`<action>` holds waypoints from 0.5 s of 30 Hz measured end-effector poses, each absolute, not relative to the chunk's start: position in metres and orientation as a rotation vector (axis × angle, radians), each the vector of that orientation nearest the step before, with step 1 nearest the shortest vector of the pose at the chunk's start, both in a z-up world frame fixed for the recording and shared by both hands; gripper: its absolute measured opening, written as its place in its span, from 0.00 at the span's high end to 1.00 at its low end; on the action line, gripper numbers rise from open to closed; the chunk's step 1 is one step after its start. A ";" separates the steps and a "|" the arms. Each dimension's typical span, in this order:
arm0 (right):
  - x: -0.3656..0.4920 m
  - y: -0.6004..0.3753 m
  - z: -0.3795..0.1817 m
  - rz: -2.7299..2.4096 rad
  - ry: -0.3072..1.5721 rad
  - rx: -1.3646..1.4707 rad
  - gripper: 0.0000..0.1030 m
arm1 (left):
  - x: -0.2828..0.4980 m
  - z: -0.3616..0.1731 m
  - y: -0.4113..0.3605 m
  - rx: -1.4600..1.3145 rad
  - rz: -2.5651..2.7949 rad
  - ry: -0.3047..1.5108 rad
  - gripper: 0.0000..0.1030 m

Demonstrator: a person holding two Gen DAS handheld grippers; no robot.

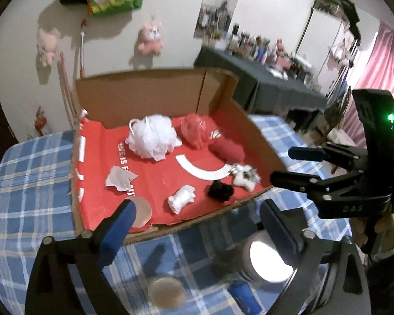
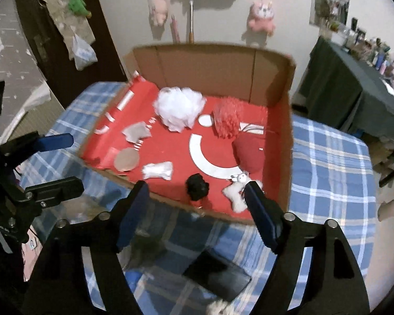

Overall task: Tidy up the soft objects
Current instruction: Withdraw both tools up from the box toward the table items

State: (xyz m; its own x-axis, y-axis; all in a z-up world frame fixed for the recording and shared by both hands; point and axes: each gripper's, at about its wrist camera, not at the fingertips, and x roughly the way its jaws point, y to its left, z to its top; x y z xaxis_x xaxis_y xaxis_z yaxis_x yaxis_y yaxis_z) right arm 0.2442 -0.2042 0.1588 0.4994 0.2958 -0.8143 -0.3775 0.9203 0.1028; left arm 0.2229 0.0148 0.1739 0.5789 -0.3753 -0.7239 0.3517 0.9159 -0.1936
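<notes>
While both grippers hang empty above the near edge of the table [image 2: 328, 157], the soft things already lie gathered inside the shallow cardboard box [image 2: 210, 63], whose red floor and raised back wall keep light, rolling pieces from straying onto the checked cloth. A white bath puff [image 2: 180, 109] and a red bath puff [image 2: 227, 119] sit side by side near the box's back wall, a red pouch [image 2: 250, 155] lies against its right wall, and a small white plush toy [image 2: 236, 191] occupies the near right corner, just beside a black pom-pom [image 2: 197, 186]; a white rolled cloth [image 2: 157, 170] rests near the front edge, with a grey rag [image 2: 136, 131] and a tan round pad [image 2: 126, 160] toward the left edge. Judging by the layout, like appears to be grouped with like, though the sorting looks unfinished. The left gripper [image 1: 197, 223] points over the box's front edge with its jaws spread wide and nothing between them. The right gripper [image 2: 194, 207] is likewise wide open, aimed at the near right corner, its right finger overlapping the plush toy in view; contact cannot be confirmed. A dark flat device [image 2: 218, 275] lies on the cloth below it.
</notes>
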 end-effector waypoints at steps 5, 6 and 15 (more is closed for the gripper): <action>0.194 -0.203 0.185 0.382 0.836 -0.128 0.16 | 0.175 0.193 0.020 -0.037 -0.415 0.732 0.00; 0.186 -0.203 0.189 0.380 0.815 -0.129 0.16 | 0.166 0.196 0.020 -0.040 -0.414 0.709 0.00; 0.097 -0.214 0.211 0.372 0.641 -0.092 0.14 | 0.091 0.207 0.020 -0.052 -0.379 0.551 0.00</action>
State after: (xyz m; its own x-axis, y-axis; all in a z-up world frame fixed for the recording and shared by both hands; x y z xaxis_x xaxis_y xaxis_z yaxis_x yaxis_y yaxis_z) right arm 0.0975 -0.2139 0.2109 0.7375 0.3104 -0.5998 -0.3670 0.9298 0.0299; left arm 0.0907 0.0205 0.2070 0.7846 -0.3649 -0.5013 0.3371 0.9296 -0.1491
